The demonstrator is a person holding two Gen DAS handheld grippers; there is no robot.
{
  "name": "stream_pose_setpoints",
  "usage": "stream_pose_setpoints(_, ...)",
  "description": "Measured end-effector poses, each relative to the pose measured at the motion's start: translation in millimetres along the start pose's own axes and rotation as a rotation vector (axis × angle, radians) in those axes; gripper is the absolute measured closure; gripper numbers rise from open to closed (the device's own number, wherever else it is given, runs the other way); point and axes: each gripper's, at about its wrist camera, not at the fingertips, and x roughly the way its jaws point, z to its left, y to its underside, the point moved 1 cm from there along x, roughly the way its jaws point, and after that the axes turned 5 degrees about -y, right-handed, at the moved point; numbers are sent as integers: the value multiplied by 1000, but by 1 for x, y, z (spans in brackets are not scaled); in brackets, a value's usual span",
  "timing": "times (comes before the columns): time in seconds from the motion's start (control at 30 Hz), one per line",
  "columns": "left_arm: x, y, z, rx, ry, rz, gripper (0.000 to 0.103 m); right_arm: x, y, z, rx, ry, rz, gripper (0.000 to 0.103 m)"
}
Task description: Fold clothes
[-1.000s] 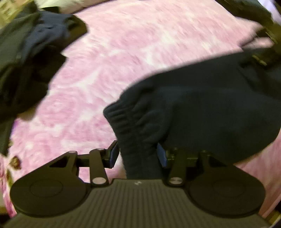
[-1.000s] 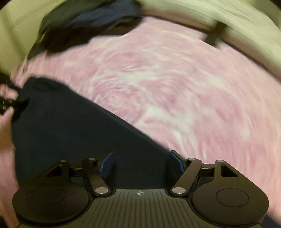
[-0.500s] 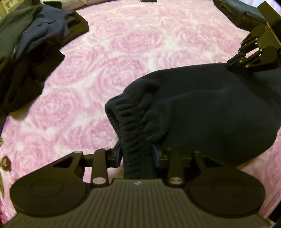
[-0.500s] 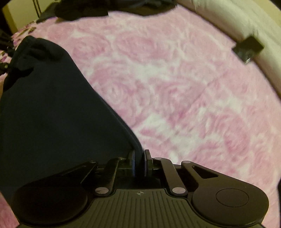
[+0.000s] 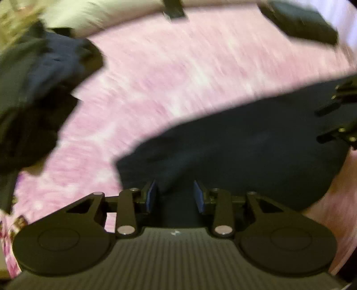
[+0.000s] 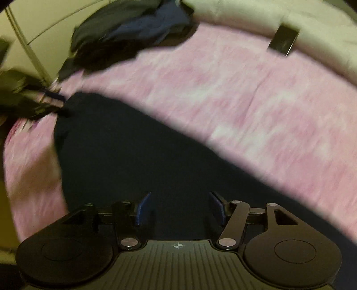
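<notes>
A dark navy garment (image 5: 245, 151) lies spread over the pink rose-patterned bed cover (image 5: 178, 67). My left gripper (image 5: 175, 196) is at its near left end, and bunched dark cloth fills the gap between the blue pads (image 5: 151, 196). In the right wrist view the same garment (image 6: 133, 156) runs from under my right gripper (image 6: 178, 209) toward the left. The right gripper's jaws stand wide apart above the cloth, holding nothing. The right gripper (image 5: 337, 116) also shows at the garment's far right end. Both views are motion-blurred.
A heap of dark and blue clothes (image 5: 38, 89) lies at the left of the bed, also seen as a pile (image 6: 133, 33) at the top of the right view. A folded dark item (image 5: 301, 20) lies far right. A small black object (image 6: 283, 40) rests by the cream bedding (image 6: 245, 15).
My right gripper, shut on the garment's edge half a second ago, has opened. The left gripper keeps the same gap around the cloth. Both cameras have swung, and the garment lies flatter.
</notes>
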Motion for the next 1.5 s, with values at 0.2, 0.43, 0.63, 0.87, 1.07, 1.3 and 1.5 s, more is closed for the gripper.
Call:
stream_pose_setpoints(0.2, 16, -1, -15, 154, -47, 10, 70, -21, 58, -42, 219, 112, 36, 42)
stream_pose_setpoints(0.43, -52, -4, -68, 343, -5, -194, 53, -68, 87, -34, 367, 179, -52, 41)
stream_pose_setpoints(0.63, -79, 19, -157, 629, 121, -331, 47, -63, 105, -13, 374, 162, -100, 13)
stream_pose_setpoints(0.87, -41, 40, -225, 818, 41, -334, 63, -54, 127, -7, 326, 136, -166, 13)
stream_pose_setpoints(1.07, -31, 9, -205, 601, 91, -274, 93, -55, 145, -14, 292, 65, -264, 13)
stream_pose_setpoints(1.3, -32, -22, -169, 467, 201, -293, 96, -44, 155, -3, 235, -29, -396, 12)
stream_pose_setpoints(1.5, -36, -7, -170, 478, 188, -363, 97, -32, 163, 29, 181, -57, -471, 12)
